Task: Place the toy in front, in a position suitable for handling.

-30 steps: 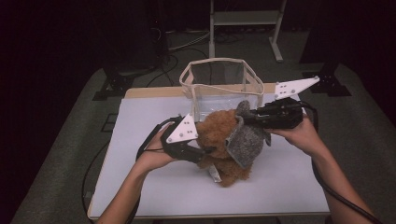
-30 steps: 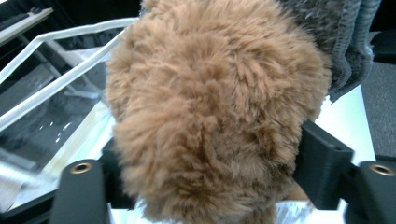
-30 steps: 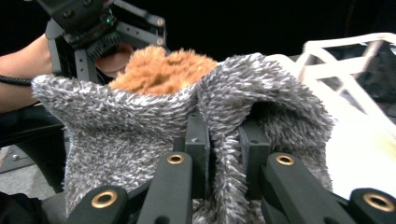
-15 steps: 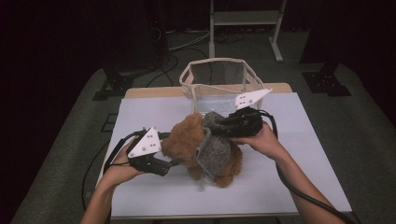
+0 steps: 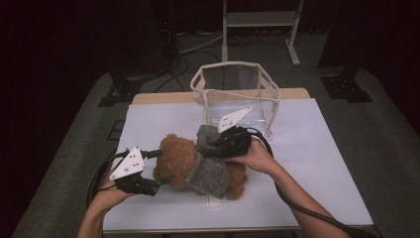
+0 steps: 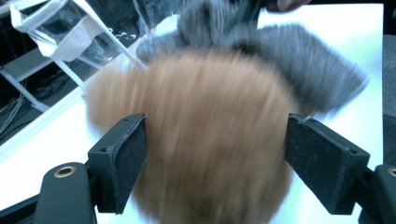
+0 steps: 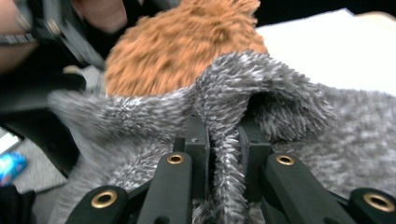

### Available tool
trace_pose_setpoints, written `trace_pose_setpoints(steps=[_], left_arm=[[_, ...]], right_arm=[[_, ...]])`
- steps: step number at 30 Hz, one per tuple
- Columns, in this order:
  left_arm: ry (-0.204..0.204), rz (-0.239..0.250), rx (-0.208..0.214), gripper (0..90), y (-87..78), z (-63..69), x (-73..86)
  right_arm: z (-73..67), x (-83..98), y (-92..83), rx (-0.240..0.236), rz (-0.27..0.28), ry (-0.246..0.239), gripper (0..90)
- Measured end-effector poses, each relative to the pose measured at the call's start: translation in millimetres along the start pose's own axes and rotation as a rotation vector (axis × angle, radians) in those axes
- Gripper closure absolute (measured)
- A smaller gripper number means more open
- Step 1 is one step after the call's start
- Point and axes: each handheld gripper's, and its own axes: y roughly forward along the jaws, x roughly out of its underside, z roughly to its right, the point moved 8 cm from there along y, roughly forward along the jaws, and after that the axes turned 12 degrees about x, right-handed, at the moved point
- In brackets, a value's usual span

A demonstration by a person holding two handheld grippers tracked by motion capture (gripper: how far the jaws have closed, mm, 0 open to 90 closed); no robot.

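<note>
The left gripper [image 5: 157, 171] is seen at the left of the white table [image 5: 317, 163], level with the head of a brown teddy bear [image 5: 176, 161] that lies on its side near the table's middle. In the left gripper view the jaws stand apart on either side of the blurred brown head [image 6: 205, 135], and they have just been opening; no pad is seen pressing on the fur.

To the right, the right gripper [image 5: 210, 144] is clamped on a fold of the bear's grey fleece garment [image 5: 210, 171], with the pinched fold visible between its closed pads [image 7: 224, 154].

Behind stands a clear, white-trimmed bag [image 5: 235, 94], open at the top.

The step in hand is judged to be the dressing or undressing of the bear; which of the two cannot be told. A steadying grip on the head is called for next, so the garment can be drawn along the body.
</note>
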Motion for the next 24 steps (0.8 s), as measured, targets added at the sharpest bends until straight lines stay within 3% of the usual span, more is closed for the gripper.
trace_pose_setpoints(steps=[4,10,14,19,24], left_arm=[[0.008,-0.072,0.032,22.0,13.2,3.5,10.4],[-0.012,-0.119,0.012,20.3,22.8,-6.4,27.6],[-0.017,-0.149,-0.005,18.5,26.2,-12.3,35.6],[-0.032,-0.138,-0.033,17.1,24.4,-22.1,40.4],[-0.062,-0.143,-0.049,13.1,21.6,-30.2,51.2]], right_arm=[[-6.0,9.1,11.4,-0.003,-0.036,-0.01,76.8],[-0.3,19.4,-3.3,0.032,-0.049,-0.02,76.7],[10.0,32.6,-21.4,0.059,-0.044,0.02,76.6],[23.0,53.5,-37.9,0.075,-0.012,0.1,76.6],[35.3,76.9,-42.9,0.112,-0.024,0.147,76.6]])
